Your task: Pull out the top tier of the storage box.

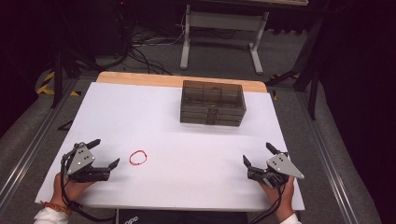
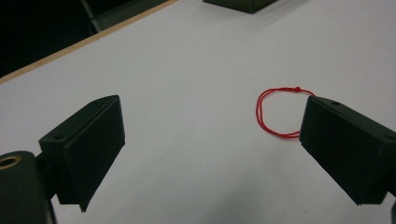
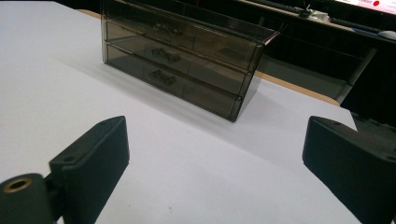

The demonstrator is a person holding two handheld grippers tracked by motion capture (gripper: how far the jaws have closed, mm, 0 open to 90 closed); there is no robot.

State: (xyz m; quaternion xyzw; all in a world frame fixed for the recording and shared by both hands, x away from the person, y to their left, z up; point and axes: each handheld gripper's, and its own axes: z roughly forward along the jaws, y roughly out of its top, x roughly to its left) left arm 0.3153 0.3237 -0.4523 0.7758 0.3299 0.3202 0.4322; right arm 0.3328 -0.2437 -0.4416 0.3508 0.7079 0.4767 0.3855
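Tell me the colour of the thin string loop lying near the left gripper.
Red; the thin string loop shows best in the left gripper view.

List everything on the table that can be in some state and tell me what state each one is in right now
Left gripper: open, nothing between its jaws, low over the table.
Right gripper: open, nothing between its jaws, low over the table.
Red string loop: lying flat on the white table, untouched, just right of the left gripper.
Drawer box: upright at the far side of the table; the drawers look shut in the right gripper view.
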